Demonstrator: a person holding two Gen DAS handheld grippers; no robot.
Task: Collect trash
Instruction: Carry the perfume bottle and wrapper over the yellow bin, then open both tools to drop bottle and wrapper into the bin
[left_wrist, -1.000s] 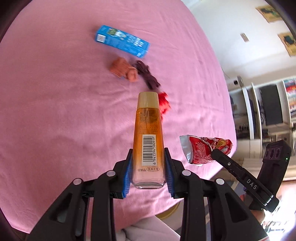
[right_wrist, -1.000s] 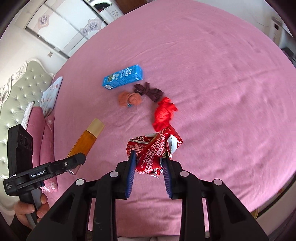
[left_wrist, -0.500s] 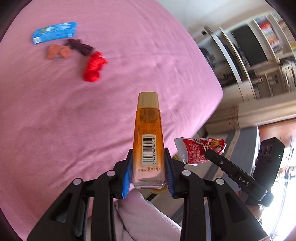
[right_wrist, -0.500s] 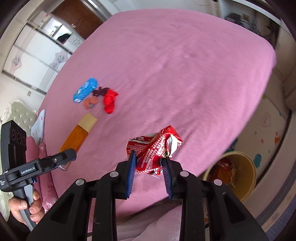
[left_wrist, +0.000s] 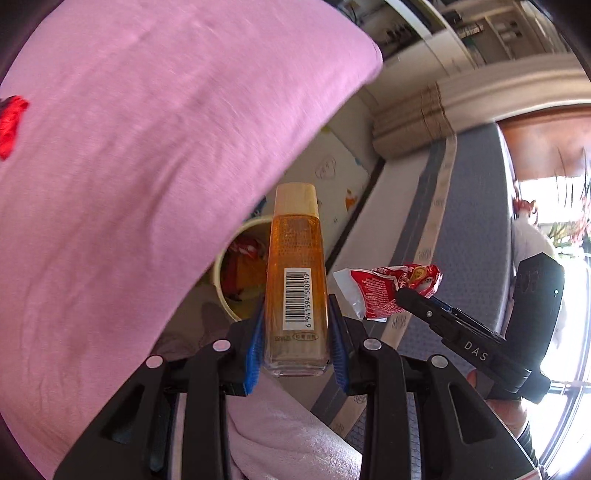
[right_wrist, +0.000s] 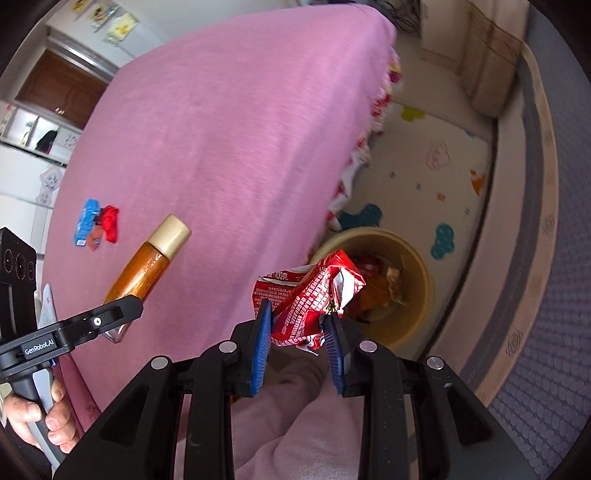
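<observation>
My left gripper is shut on an amber bottle with a gold cap and a barcode label; the same bottle shows at the left of the right wrist view. My right gripper is shut on a crumpled red snack wrapper, also seen as the wrapper at the right of the left wrist view. A yellow bin with trash inside stands on the floor beside the pink bed; the bin lies just behind the bottle. Both held items hang near the bed's edge, close above the bin.
On the pink bedspread a blue box, a red scrap and brownish scraps lie together far left. A patterned play mat covers the floor, edged by a grey padded barrier. Pink-trousered legs are below.
Both grippers swept off the bedspread toward the bed's edge, rolling as they went. The bin and floor mat came into view; the scraps on the bed slid far left. Both grips held.
</observation>
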